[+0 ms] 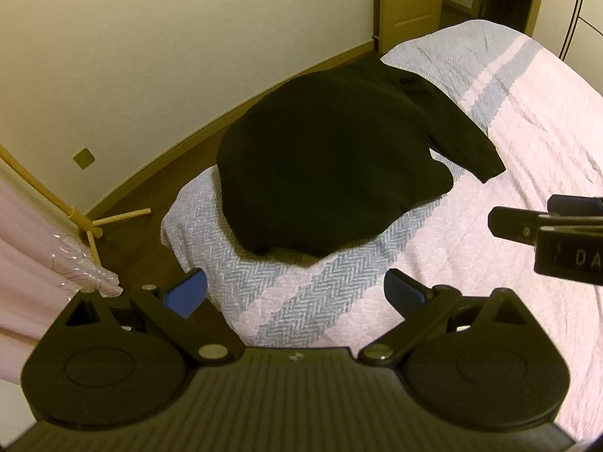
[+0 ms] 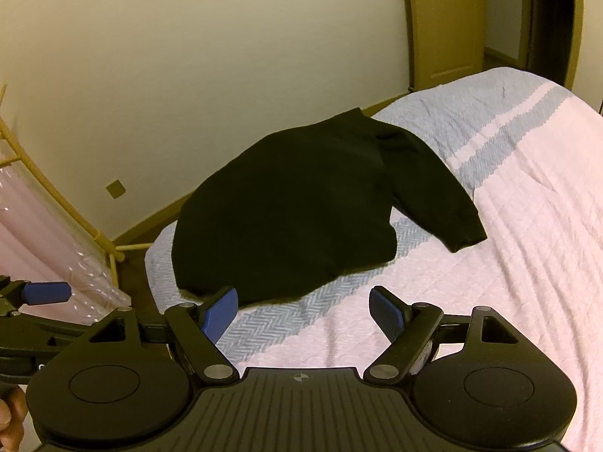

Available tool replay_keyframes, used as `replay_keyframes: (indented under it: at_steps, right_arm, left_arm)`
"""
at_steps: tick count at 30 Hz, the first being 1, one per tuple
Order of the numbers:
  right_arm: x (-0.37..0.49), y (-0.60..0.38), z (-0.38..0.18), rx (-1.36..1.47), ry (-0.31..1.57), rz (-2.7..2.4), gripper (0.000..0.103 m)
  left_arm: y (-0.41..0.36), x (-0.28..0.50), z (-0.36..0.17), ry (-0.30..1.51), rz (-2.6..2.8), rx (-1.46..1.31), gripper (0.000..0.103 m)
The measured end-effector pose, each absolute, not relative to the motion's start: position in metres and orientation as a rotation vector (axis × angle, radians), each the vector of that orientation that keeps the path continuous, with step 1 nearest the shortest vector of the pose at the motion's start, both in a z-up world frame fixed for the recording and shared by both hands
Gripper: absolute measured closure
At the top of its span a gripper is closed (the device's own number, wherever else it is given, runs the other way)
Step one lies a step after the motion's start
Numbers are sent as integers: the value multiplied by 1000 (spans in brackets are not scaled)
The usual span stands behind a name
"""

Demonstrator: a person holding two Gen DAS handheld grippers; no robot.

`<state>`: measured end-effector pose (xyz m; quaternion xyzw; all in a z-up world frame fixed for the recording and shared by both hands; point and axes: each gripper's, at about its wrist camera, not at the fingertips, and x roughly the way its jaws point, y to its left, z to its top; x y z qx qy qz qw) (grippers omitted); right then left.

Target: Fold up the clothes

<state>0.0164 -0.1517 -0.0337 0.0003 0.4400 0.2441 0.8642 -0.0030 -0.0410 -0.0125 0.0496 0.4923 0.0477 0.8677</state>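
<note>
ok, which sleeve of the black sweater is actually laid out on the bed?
Only one sleeve of the black sweater shows: it angles out over the pink part of the bedspread, cuff free. The other is not visible.

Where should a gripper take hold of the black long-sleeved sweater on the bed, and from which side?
Probably the cuff of the black long-sleeved sweater. That sleeve lies spread away from the body onto the pink and blue quilted bedspread, its end free. The right gripper, open, could come down from the near, right side.
</note>
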Motion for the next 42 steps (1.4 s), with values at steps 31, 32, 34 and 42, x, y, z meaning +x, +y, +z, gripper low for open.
replay_keyframes:
  at_steps: [31, 32, 34, 42]
  right_arm:
    - [24, -167, -32, -35, 953, 562, 23]
    - [24, -167, -33, -35, 955, 563, 23]
    - [25, -167, -35, -32, 960, 564, 23]
    - [32, -153, -53, -28, 995, 554, 23]
  left_arm:
    - [-59, -18, -6, 1049, 161, 154, 4]
    - [-59, -18, -7, 1052, 160, 154, 4]
    - [-59, -19, -9, 1057, 158, 155, 4]
    - [-35, -5, -23, 1075, 137, 144, 5]
